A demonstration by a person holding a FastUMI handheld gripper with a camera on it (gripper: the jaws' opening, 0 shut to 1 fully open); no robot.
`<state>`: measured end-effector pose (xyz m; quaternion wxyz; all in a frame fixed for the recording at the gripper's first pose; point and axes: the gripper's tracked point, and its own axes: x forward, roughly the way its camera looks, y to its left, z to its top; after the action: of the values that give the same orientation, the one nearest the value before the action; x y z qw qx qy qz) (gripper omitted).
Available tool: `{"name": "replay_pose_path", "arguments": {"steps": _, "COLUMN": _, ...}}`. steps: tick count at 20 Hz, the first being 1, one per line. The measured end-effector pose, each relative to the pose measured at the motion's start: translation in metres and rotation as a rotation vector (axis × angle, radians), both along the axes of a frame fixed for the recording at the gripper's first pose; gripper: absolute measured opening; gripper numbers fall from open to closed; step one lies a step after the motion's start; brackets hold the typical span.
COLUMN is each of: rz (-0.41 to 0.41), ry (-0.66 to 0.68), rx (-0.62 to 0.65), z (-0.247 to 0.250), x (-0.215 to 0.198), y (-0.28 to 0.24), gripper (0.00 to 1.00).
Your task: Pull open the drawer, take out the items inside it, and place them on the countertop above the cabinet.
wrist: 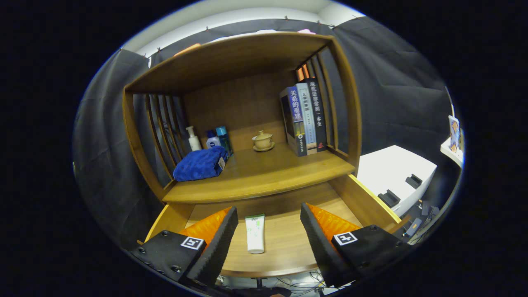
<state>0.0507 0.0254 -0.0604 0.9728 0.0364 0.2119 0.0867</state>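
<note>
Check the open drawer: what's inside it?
One white tube lies on the drawer floor, between the open gripper's fingers, untouched. The drawer's rear runs under the countertop, and the fingers cover both sides, so more could be hidden.

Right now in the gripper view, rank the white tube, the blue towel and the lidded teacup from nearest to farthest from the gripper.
1. White tube: lying in the open drawer, between the open gripper fingers, untouched.
2. Blue towel: folded on the countertop above the drawer, toward the left finger's side.
3. Lidded teacup: on its saucer farther back on the countertop, near the books.
</note>
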Motion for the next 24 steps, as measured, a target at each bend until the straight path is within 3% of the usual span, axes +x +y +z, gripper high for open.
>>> {"name": "replay_pose_path", "arguments": {"steps": 9, "rz": 0.133, "ry": 0.331, "rx": -0.114, "z": -0.087, "x": 0.039, "y": 0.056, "gripper": 0.99}}
{"name": "replay_pose_path", "arguments": {"steps": 11, "rz": 0.124, "ry": 0.430, "rx": -0.144, "z": -0.109, "x": 0.042, "y": 0.051, "gripper": 0.99}}
{"name": "replay_pose_path", "arguments": {"steps": 24, "rz": 0.127, "ry": 0.682, "rx": -0.240, "z": -0.166, "x": 0.031, "y": 0.051, "gripper": 0.99}}
